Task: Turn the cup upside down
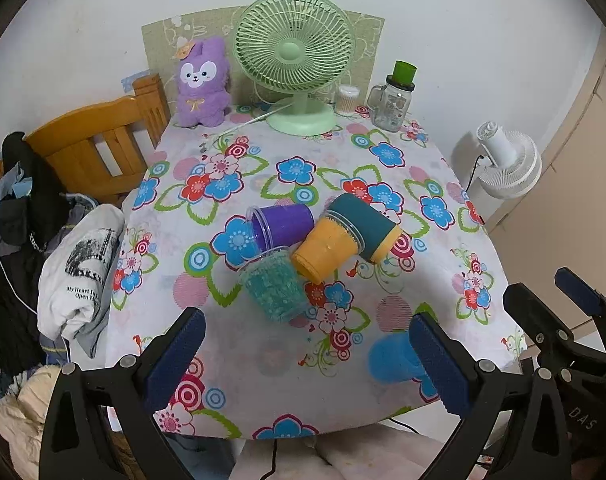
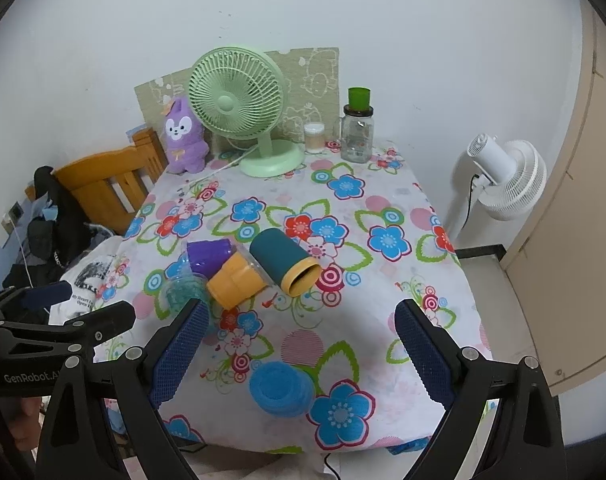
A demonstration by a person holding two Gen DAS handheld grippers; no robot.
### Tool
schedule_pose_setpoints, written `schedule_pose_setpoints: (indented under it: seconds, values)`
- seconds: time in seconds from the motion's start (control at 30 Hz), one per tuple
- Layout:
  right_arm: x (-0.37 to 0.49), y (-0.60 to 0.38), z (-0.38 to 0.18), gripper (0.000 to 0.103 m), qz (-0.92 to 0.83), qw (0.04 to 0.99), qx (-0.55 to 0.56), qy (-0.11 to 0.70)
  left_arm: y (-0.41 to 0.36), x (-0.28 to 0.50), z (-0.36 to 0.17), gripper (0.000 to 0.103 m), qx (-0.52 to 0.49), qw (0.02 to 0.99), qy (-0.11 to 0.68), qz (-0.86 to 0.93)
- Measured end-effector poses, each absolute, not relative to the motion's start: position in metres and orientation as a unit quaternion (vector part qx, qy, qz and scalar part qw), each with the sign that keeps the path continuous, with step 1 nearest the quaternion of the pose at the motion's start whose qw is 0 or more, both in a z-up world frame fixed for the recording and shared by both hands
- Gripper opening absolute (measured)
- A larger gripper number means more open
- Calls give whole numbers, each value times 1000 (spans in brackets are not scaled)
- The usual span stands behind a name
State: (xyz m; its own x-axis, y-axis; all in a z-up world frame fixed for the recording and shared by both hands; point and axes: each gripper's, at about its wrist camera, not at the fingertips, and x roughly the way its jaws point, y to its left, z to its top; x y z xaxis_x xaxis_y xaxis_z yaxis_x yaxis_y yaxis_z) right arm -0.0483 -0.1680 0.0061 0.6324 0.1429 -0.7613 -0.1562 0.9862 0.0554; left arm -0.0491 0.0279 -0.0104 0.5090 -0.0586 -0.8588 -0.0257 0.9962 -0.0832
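Several cups lie on their sides in a cluster mid-table: a purple cup, an orange cup, a teal cup with a yellow rim and a clear cup with teal beads. A blue cup stands upside down near the front edge. My left gripper is open and empty, near the front edge, left of the blue cup. My right gripper is open and empty, hovering over the blue cup.
A green fan, a purple plush, a glass jar with a green cap and a small canister stand at the table's back. A wooden chair with clothes is left, a white fan right.
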Motion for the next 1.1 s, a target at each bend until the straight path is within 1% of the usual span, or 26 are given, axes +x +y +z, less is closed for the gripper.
schedule_pose_setpoints:
  seconds: [1.1]
  values:
    - [-40,-167,8,96,86,907,-11,412,27,-41,-4,103,-29,874,486,-1]
